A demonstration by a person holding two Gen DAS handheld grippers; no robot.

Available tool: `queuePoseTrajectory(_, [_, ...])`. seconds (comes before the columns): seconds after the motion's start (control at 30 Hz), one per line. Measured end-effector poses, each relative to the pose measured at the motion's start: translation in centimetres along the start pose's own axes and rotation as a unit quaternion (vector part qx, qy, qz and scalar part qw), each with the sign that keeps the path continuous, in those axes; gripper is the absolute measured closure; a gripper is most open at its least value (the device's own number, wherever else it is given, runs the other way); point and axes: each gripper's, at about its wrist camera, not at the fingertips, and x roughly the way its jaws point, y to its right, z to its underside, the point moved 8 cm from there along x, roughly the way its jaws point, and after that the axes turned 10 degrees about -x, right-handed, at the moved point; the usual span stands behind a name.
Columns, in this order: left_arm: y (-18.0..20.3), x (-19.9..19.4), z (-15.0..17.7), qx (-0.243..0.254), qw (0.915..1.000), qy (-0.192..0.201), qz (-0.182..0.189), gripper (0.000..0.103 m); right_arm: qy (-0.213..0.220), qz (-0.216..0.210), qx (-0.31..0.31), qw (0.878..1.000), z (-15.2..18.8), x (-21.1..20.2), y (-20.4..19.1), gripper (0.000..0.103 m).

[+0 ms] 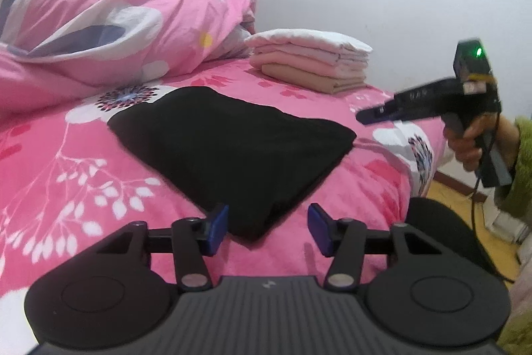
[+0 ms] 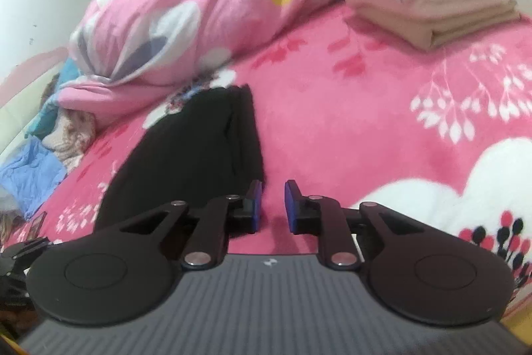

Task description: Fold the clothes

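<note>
Inspecting the bed [image 1: 299,95], we found the folded black garment [image 1: 232,138] at centre, left gripper [image 1: 267,230] open at six o'clock, right gripper [image 2: 272,205] narrowly open, empty. We judged it soft, light; best taken by a corner.

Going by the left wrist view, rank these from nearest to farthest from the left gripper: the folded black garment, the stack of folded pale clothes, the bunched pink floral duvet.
1. Folded black garment, directly ahead of the left gripper.
2. Bunched pink floral duvet, far left.
3. Stack of folded pale clothes, far right by the wall.
</note>
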Motion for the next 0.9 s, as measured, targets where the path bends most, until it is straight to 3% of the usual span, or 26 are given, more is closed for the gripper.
queuePoseTrajectory(0.13, [0.5,0.4,0.2,0.029,0.9995,-0.003,-0.008,0.071,0.003,-0.087,-0.095,0.992,-0.1,0.5,-5.2,0.088])
queuePoseTrajectory(0.3, [0.9,0.7,0.6,0.088,0.9957,-0.012,-0.025,0.082,-0.021,-0.181,-0.196,0.964,0.9,2.0,-10.7,0.088])
queuePoseTrajectory(0.4, [0.4,0.8,0.8,0.093,0.995,-0.015,-0.032,0.094,-0.033,-0.204,-0.234,0.95,1.0,3.2,-12.5,0.091])
queuePoseTrajectory(0.5, [-0.1,0.9,0.9,0.088,0.9956,-0.016,-0.027,0.096,-0.104,-0.193,-0.259,0.941,2.4,5.7,-12.5,0.096])
queuePoseTrajectory(0.6, [-0.2,0.8,1.1,0.089,0.9956,-0.015,-0.022,0.097,-0.159,-0.211,-0.285,0.922,2.9,5.2,-12.8,0.096])
queuePoseTrajectory(0.67, [-0.3,0.8,1.1,0.092,0.9955,-0.015,-0.019,0.097,-0.167,-0.214,-0.293,0.917,2.0,4.7,-13.0,0.097])
queuePoseTrajectory(0.8, [-0.4,0.6,1.1,0.087,0.996,-0.018,-0.012,0.097,-0.121,-0.217,-0.292,0.924,-0.9,5.3,-13.9,0.097])
queuePoseTrajectory(0.9, [-0.7,0.3,1.2,0.075,0.9969,-0.024,-0.003,0.097,-0.151,-0.248,-0.294,0.911,0.2,7.0,-14.8,0.097])
